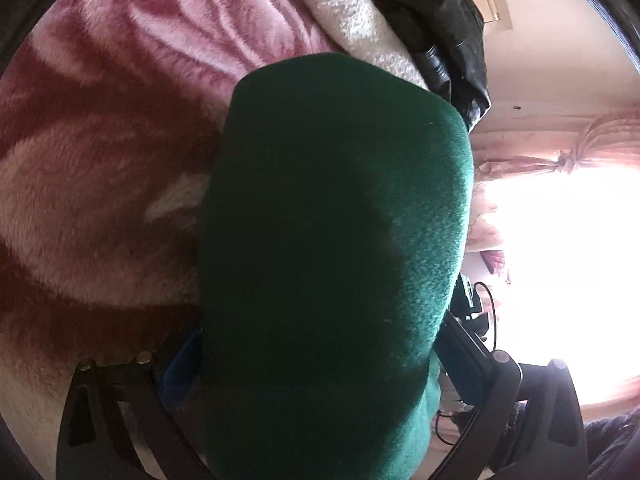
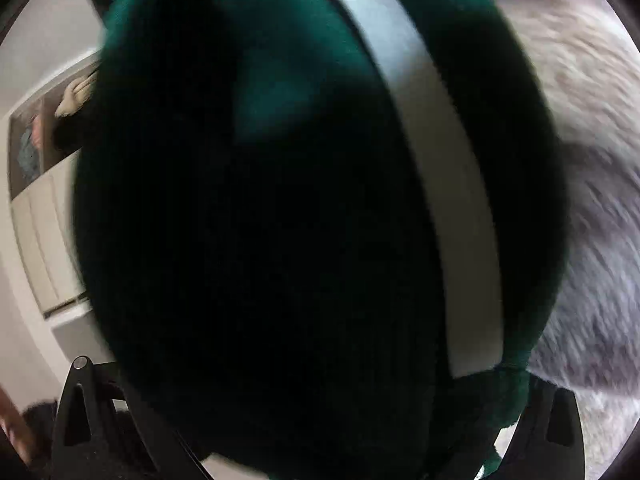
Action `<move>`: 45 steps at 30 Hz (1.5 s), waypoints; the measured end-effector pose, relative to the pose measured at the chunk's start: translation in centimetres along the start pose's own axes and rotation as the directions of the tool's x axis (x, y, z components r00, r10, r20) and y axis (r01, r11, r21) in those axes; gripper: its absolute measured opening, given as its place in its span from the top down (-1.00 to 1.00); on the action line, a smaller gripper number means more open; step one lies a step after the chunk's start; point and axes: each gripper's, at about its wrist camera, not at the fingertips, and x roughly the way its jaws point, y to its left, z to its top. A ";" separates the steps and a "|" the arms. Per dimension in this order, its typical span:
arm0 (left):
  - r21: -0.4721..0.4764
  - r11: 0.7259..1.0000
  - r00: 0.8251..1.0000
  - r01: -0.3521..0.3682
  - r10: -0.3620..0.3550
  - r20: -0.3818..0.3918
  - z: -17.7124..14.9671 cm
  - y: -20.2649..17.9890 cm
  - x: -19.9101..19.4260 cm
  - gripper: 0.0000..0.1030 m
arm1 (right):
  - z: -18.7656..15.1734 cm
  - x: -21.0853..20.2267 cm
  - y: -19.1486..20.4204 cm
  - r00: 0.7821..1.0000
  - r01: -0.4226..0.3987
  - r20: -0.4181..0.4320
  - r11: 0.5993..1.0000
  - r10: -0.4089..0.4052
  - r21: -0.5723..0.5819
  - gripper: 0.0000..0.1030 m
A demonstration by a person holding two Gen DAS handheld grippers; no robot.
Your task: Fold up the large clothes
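Fingers, left: black jaw frames show at the bottom corners of the left wrist view, and the green garment (image 1: 332,240) bulges up between them and covers the left gripper (image 1: 320,420) at its tips; whether the pads press the cloth cannot be told.
Fingers, right: the right gripper (image 2: 316,432) has its jaws spread as wide as they go; the garment lies draped between and over them, and no pad is seen pinching it.
Garment, place: bunched right against both cameras and filling the middle of each view; in the left wrist view it sits over a pink plush blanket (image 1: 100,152).
Garment, look: dark green fleecy knit with a broad white stripe (image 2: 440,184) running along it in the right wrist view.
Neighbours: a white fuzzy cloth (image 1: 352,20) and a black shiny jacket (image 1: 444,32) lie just beyond the green bundle; a bright window (image 1: 560,240) is off to one side.
Handling, judged: soft and limp with no stiffness, so it will sag and fold on itself wherever it is unsupported. The thick pile should give the pads good friction, so slipping is unlikely. Nothing about it is fragile, though the bulk makes it somewhat weighty.
Where to hold, judged: at a hem or seam edge, each gripper at its own corner well apart, taking one layer rather than the bunched middle; the white stripe is a handy guide to the garment's line.
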 end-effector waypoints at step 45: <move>-0.027 0.994 0.994 0.102 -0.103 -0.045 38.7 -13.0 2.6 -0.55 | 29.3 -31.1 25.5 0.931 0.171 0.347 0.973 -0.110 -0.152 -0.09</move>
